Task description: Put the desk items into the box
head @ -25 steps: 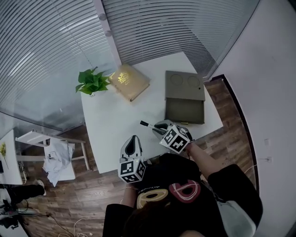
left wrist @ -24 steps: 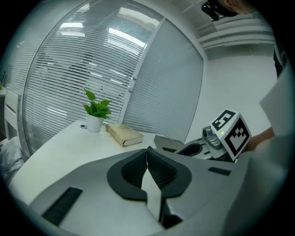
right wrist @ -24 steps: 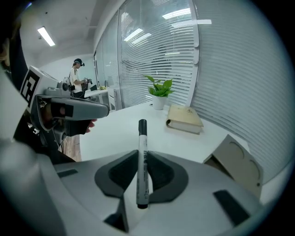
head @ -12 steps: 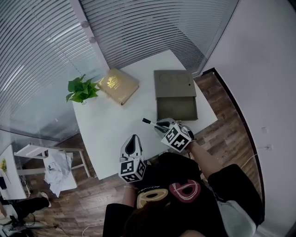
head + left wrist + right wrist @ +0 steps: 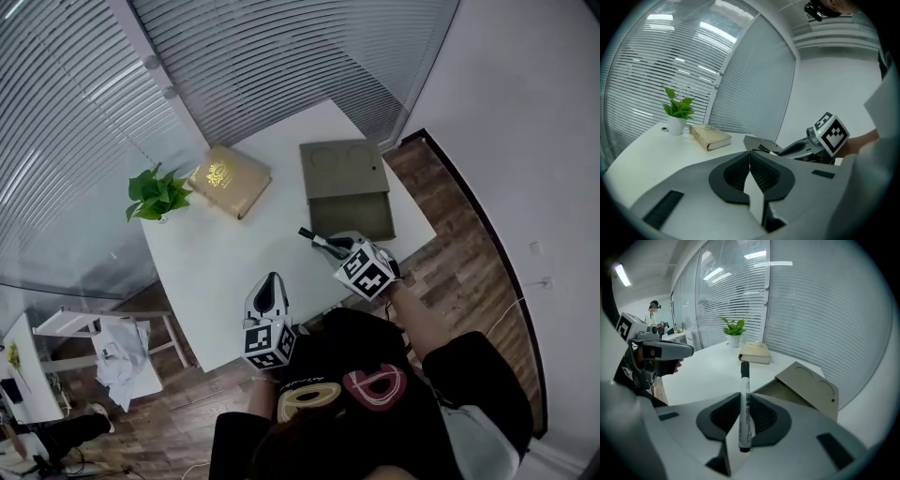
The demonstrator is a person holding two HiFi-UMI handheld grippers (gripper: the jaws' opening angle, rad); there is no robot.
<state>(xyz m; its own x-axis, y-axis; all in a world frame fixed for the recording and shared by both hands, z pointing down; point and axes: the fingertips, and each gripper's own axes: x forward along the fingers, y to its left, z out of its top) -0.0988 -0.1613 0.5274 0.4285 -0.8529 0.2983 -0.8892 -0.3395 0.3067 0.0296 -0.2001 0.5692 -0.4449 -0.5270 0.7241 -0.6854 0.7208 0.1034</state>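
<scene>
Marker pinched over the desk's near right corner, just short of the open box

White desk [image 5: 220, 267] is bare across its middle and near half. The book [image 5: 228, 180] and the potted plant [image 5: 155, 195] sit along the far left edge by the blinds, and the box [image 5: 349, 192] lies near the right edge. The right gripper [image 5: 332, 247] reaches in from the near edge and tilts down, its fingers pinching a marker [image 5: 745, 404] by the barrel. The marker's black cap points at the box's near wall. The left gripper [image 5: 271, 280] hovers close to level over the near edge, its fingers pressed together on nothing. The box's lid is folded back towards the window, and what shows of its inside is plain olive.
</scene>
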